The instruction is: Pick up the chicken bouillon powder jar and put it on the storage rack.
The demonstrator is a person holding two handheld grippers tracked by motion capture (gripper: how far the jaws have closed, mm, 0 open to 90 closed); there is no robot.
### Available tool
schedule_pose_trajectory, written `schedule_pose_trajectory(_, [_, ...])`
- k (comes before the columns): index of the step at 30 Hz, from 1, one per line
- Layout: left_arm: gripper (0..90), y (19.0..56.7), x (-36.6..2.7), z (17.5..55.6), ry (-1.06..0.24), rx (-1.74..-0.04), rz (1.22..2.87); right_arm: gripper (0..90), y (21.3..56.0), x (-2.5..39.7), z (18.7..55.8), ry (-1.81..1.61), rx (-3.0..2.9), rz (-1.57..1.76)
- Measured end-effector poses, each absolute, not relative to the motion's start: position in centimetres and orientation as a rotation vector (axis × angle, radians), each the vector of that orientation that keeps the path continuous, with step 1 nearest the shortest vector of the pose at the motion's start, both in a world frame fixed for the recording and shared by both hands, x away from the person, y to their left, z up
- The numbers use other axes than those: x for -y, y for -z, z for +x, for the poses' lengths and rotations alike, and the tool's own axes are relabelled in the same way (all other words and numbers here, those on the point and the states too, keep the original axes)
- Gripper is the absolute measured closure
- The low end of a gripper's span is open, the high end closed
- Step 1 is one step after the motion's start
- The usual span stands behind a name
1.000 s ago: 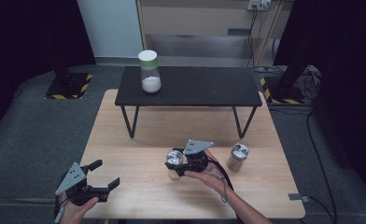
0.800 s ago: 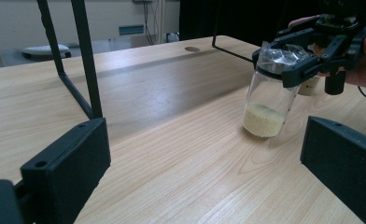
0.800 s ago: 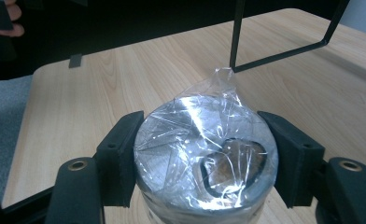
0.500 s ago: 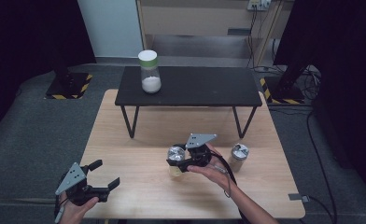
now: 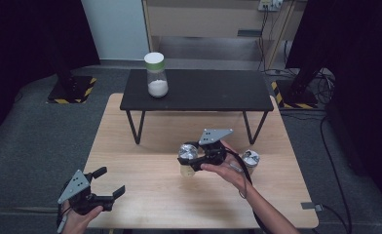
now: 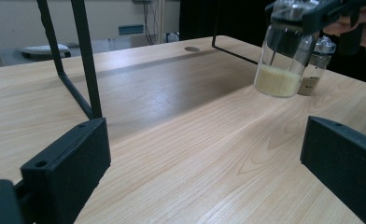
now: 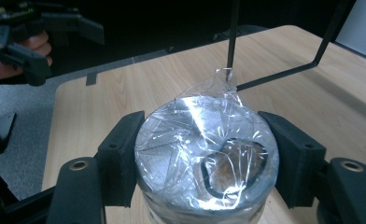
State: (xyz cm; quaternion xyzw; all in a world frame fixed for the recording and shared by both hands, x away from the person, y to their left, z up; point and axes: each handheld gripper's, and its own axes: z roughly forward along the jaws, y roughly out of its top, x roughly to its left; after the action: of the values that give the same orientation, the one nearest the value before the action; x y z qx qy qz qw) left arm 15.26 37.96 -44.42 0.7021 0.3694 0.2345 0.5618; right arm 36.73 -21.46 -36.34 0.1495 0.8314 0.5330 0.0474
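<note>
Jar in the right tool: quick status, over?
Right tool shut on the foil-topped jar, lifted off the table. Left tool open, idle. Second jar stands beside; black shelf behind.

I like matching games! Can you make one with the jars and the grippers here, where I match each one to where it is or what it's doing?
1 green-capped jar
2 yellow-grain jar
3 left gripper
4 small jar

a held above the table
b standing on the black shelf
c open, holding nothing
d standing on the wooden table

Pairs: 1-b, 2-a, 3-c, 4-d
</note>
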Motion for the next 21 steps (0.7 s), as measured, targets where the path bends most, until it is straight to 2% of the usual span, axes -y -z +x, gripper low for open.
schedule_pose_trajectory(21, [0.7,44.4,-38.0,15.3,-0.544,-0.869,1.656,35.4,30.5,23.2,37.9,-1.632,-2.51,0.486])
